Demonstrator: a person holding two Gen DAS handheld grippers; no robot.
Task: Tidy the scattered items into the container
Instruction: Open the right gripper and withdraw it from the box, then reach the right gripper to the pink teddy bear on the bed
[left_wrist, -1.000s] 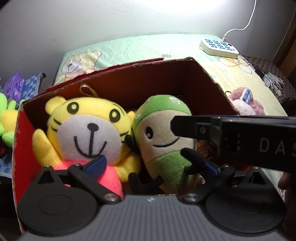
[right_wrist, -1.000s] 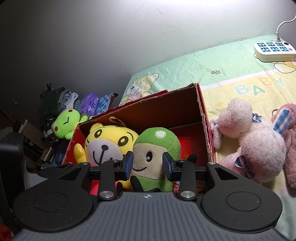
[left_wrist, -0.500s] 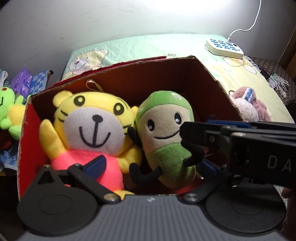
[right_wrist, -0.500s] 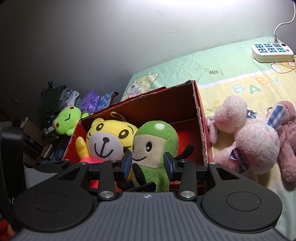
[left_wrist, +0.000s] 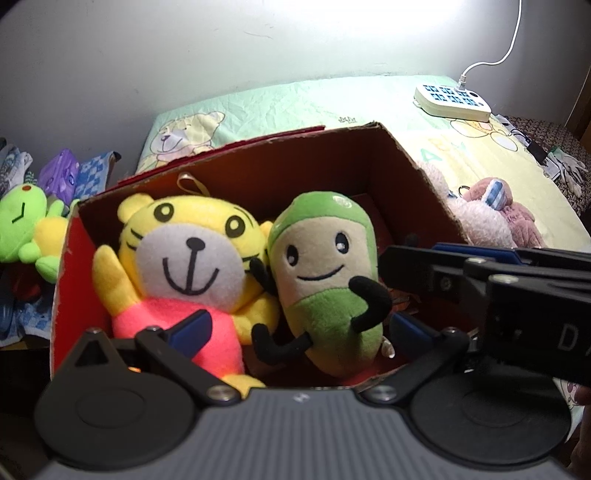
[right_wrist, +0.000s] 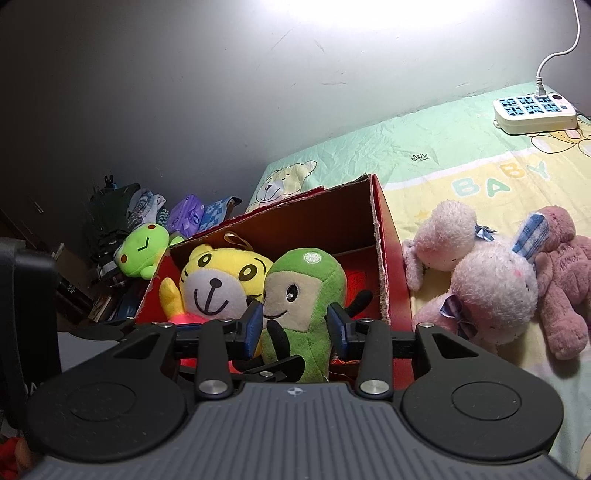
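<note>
Right wrist view shows the bed (right_wrist: 424, 155) running to its far edge at the wall, with the red cardboard box (right_wrist: 388, 258) set at the bed's left edge. Inside it, the yellow tiger plush (right_wrist: 218, 280) leans at the left wall and the green bean plush (right_wrist: 303, 291) stands beside it, touching. My right tool (right_wrist: 295, 326) frames the green plush, but its pads stand clear of the fabric, so it is open and holding nothing. My left tool (left_wrist: 299, 325) is spread wide over the box's near edge, also empty. Two pink plush toys (right_wrist: 491, 288) lie on the bed just right of the box, not yet tidied. A white power strip (right_wrist: 535, 110) sits near the far right corner of the bed.

I judge the risk is a pad snagging the green plush's black arm as I pull away, dragging it up over the box's near edge. My two tools are also close and could knock together.

Compared with a second ago, my right tool has backed off and spread slightly, and the green plush has settled deeper, its whole body now showing in the left wrist view.
</note>
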